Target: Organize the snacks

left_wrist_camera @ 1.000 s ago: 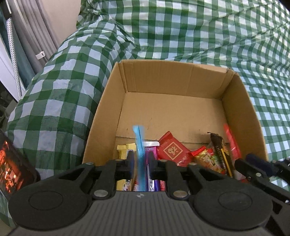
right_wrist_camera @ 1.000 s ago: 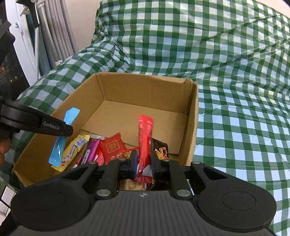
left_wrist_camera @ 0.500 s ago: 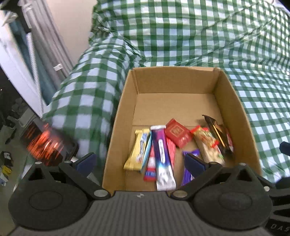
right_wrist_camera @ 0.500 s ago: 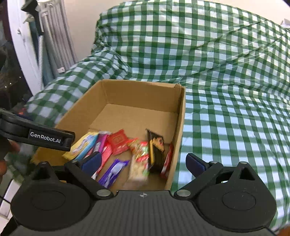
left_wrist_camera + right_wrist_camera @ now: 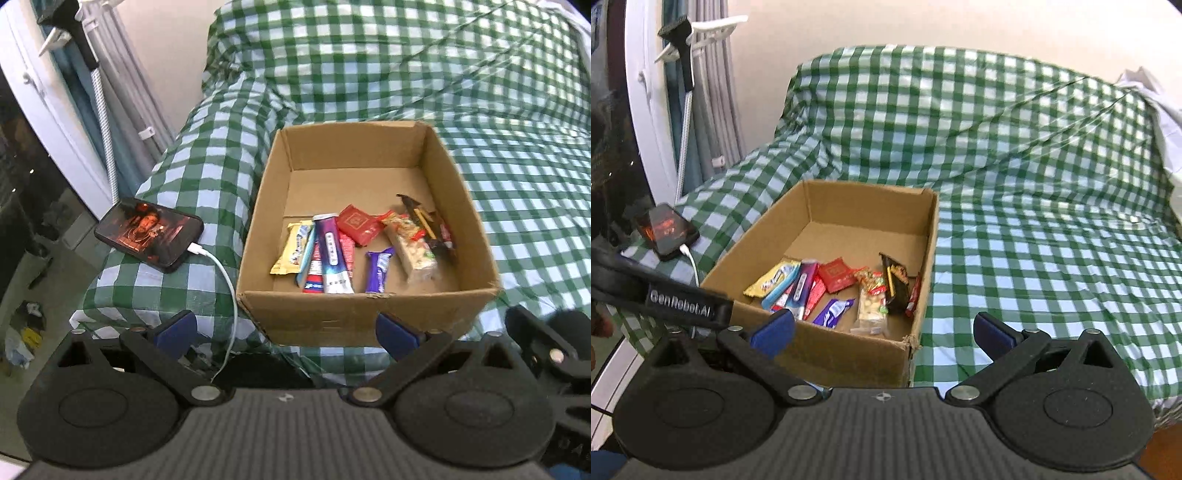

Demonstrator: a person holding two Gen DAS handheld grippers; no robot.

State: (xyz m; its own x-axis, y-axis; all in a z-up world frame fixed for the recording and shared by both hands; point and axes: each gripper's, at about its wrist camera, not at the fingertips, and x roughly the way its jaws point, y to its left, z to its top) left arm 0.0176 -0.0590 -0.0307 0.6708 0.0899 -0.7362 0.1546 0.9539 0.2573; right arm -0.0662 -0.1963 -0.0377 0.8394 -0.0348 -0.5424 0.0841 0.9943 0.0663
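Observation:
An open cardboard box [image 5: 354, 317] [image 5: 846, 354] sits on a green checked cloth. Several snack packets lie in its near half: a yellow bar [image 5: 290, 247], a light blue stick [image 5: 306, 254], a purple-white tube [image 5: 332, 254], a red square packet [image 5: 356, 221], a purple bar [image 5: 378, 269], a clear nut bar [image 5: 408, 251] and a red stick [image 5: 914, 295] against the right wall. My left gripper [image 5: 286, 334] is open and empty, in front of the box. My right gripper [image 5: 882, 332] is open and empty, above the box's near edge.
A phone [image 5: 147, 232] with a lit screen lies left of the box, with a white cable [image 5: 229, 295] plugged in. Curtains and a white frame [image 5: 55, 122] stand at the far left. The checked cloth [image 5: 1052, 240] stretches right and behind the box.
Both grippers opened and let go: the blue stick and the red stick now lie in the box. Both grippers have pulled back and up from the box.

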